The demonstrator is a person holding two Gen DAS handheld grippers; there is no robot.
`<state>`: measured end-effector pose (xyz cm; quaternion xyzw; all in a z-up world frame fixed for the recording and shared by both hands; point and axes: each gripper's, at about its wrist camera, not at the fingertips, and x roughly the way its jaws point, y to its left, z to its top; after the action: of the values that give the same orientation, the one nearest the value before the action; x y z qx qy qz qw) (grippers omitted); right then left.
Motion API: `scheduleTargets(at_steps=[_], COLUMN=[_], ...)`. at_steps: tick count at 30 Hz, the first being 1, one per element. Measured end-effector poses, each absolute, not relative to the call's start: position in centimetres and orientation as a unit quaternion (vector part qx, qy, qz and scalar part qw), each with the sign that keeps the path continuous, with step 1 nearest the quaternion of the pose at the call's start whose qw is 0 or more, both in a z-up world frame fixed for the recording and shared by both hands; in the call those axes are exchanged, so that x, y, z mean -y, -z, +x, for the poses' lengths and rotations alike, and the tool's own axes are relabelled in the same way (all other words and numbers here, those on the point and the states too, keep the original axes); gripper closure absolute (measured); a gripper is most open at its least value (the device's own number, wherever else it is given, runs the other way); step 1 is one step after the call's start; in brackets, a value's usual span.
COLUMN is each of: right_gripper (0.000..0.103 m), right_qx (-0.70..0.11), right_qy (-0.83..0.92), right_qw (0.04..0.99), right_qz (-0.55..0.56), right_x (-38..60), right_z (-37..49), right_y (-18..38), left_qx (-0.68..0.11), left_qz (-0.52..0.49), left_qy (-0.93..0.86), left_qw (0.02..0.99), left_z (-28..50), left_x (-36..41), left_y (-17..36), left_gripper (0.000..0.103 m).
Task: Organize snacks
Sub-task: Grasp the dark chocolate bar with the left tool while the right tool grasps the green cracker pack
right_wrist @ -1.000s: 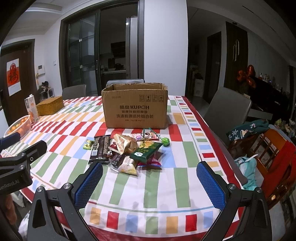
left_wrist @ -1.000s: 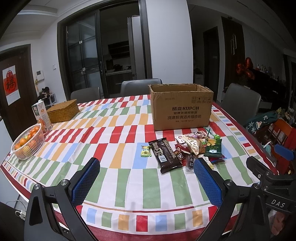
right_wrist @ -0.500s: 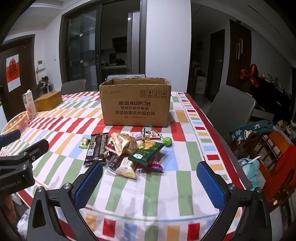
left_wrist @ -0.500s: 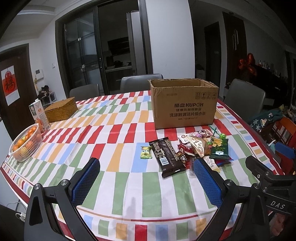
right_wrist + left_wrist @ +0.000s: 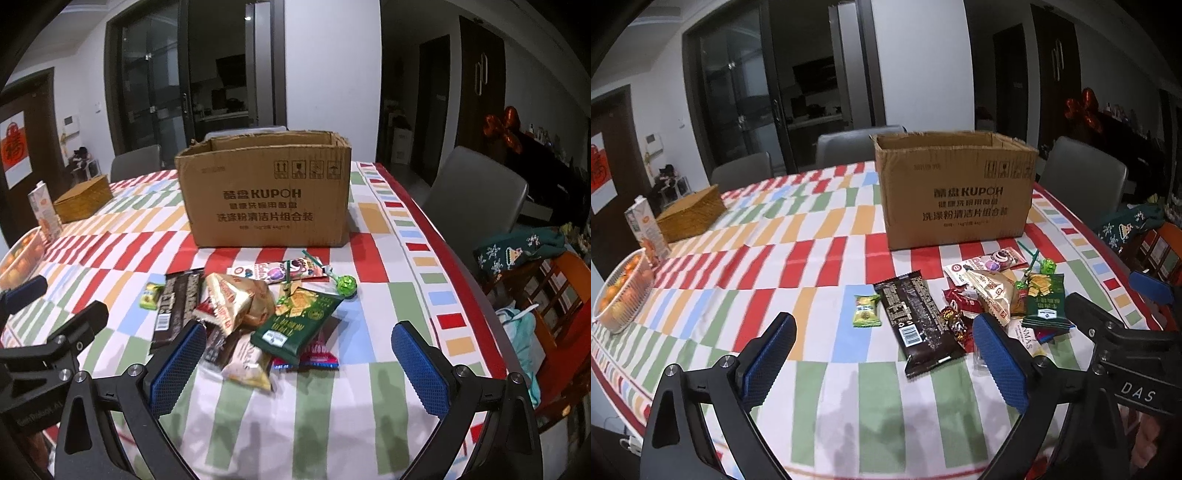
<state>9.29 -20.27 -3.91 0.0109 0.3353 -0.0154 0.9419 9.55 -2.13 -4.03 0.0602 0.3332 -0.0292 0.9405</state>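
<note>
We are looking at a table point(image 5: 820, 236) wearing a cloth of red, green, orange and blue blocks. A cardboard box point(image 5: 955, 192) is sitting toward twelve o'clock, with a heap of snack packets point(image 5: 258, 314) lying just before it. At nine o'clock a woven box point(image 5: 692, 216), a carton point(image 5: 646, 230) and a fruit basket point(image 5: 622, 291) are resting near the edge.

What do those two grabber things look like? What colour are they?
Both are black plastic frames shaped like a V, with silver screws at the joints. Each finger ends in a flat blue pad with a bumpy grid texture. The left gripper and right gripper look the same. White letters "DAS" are printed on the right gripper's black body where it shows in the left view.
</note>
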Motion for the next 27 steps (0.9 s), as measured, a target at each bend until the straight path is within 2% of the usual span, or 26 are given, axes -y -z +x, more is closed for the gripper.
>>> scheduleTargets(at_steps=[10, 20, 27], right_gripper=[0.016, 0.024, 0.03], right_qx=[-0.386, -0.415, -0.428], right_qy=[0.024, 0.02, 0.019], right_qw=[0.922, 0.909, 0.903], right_qz=[0.029, 0.028, 0.03], right_x=[20.7, 20.7, 20.8], right_z=[14.2, 16.5, 17.5], right_y=[6.7, 8.6, 9.5], left_qx=[-0.382, -0.413, -0.437], left_qz=[0.037, 0.037, 0.035], left_qy=[0.041, 0.056, 0.06], left_qw=[0.923, 0.908, 0.897], left_z=[14.9, 17.9, 19.2], left_x=[2.4, 3.4, 3.8], left_y=[7.7, 10.4, 11.9], left_gripper=[0.02, 0.028, 0.038])
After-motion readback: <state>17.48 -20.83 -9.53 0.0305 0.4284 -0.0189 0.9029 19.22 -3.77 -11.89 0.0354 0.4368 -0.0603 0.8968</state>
